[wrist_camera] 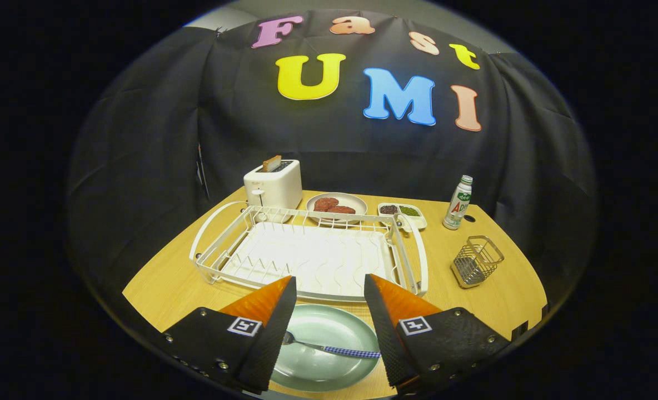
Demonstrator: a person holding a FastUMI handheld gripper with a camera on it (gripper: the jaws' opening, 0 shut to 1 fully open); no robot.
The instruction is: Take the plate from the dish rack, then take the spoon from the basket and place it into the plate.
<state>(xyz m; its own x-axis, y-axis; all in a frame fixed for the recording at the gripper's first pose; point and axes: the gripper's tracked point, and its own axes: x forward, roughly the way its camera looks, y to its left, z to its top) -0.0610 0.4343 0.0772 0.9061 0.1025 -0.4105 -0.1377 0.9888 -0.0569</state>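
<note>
My gripper (329, 311) hovers with its fingers spread apart, holding nothing. Below and between them the pale green plate (329, 361) lies flat on the wooden table (496, 300), just near of the white dish rack (307, 255). The spoon (329, 348) rests in the plate, bowl to the left, checked handle to the right. I judge the spoon light, stiff and slick; the patterned handle offers my best hold. The wire basket (476, 261) stands to the far right.
</note>
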